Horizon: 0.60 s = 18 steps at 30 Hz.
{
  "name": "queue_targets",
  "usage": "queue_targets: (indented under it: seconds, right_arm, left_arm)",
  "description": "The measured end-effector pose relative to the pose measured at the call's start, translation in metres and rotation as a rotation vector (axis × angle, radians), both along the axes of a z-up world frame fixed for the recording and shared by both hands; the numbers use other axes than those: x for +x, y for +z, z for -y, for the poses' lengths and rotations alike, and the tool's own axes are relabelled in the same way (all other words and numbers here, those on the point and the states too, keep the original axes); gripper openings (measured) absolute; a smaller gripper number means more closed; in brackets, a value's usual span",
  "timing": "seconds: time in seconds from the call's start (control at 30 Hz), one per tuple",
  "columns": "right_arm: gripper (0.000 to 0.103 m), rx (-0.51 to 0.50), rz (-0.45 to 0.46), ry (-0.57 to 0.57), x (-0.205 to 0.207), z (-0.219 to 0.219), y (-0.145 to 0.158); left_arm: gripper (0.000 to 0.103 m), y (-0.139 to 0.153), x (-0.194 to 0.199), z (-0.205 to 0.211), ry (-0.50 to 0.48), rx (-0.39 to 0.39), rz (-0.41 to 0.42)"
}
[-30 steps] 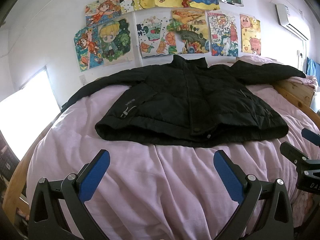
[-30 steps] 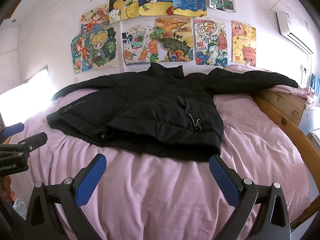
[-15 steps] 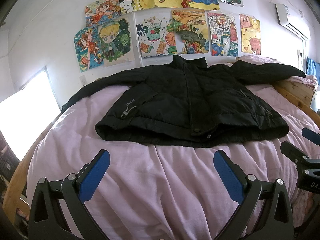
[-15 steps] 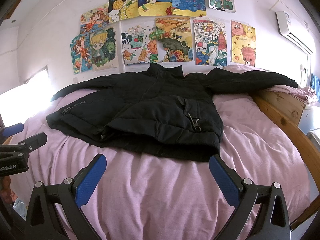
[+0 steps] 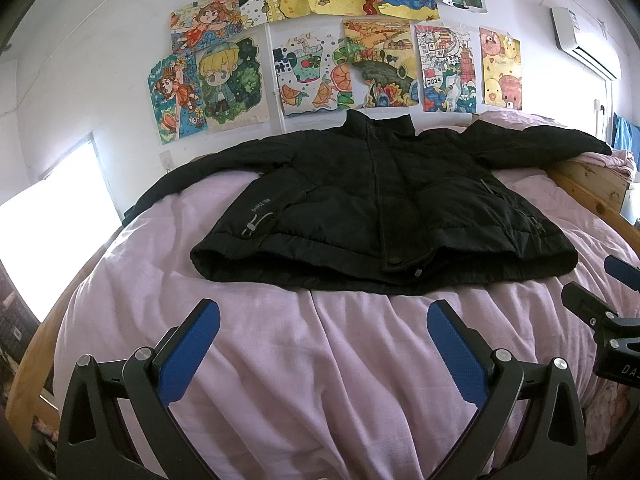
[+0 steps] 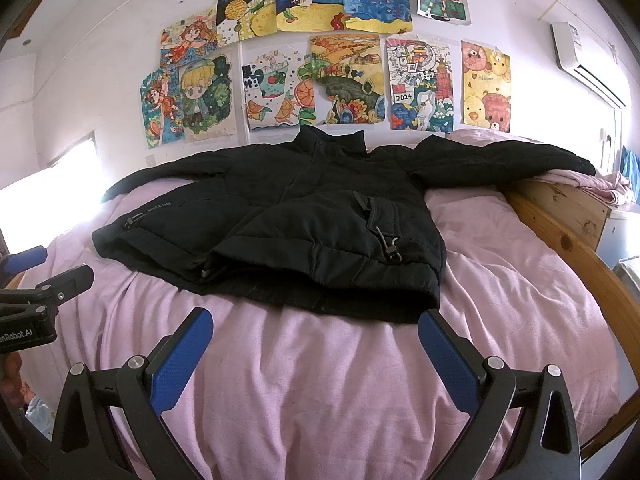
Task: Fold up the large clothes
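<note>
A black padded jacket (image 5: pixel 380 208) lies flat and front up on the pink bedsheet (image 5: pixel 320 360), zipped, collar toward the wall, sleeves spread out to both sides. It also shows in the right wrist view (image 6: pixel 304 224). My left gripper (image 5: pixel 323 320) is open and empty, hovering over the sheet just short of the jacket's hem. My right gripper (image 6: pixel 316 330) is open and empty, near the hem's right corner. Each gripper shows at the edge of the other's view.
A wooden bed frame (image 6: pixel 568 236) runs along the right side. A bunched pink blanket (image 6: pixel 592 184) lies at the far right under the sleeve end. Drawings (image 5: pixel 332 52) cover the wall behind. A bright window (image 5: pixel 48 216) is at the left.
</note>
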State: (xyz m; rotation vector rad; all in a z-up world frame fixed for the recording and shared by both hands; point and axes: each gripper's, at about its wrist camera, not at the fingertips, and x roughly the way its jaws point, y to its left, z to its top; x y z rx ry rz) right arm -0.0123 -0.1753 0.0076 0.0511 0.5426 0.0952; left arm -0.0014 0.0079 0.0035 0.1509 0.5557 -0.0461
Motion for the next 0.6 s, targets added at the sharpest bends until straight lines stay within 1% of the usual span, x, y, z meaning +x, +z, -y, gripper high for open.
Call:
queue_targets:
  seconds: [0.43, 0.6]
  right_arm:
    - [0.103, 0.001, 0.0, 0.0, -0.0005, -0.0007, 0.0006]
    - [0.103, -0.006, 0.001, -0.003, -0.0009, -0.0003, -0.0013]
  left_arm:
    - [0.102, -0.0004, 0.0002, 0.0004, -0.001, 0.0, 0.0]
    - [0.102, -0.0007, 0.0027, 0.0028, 0.001, 0.0, -0.021]
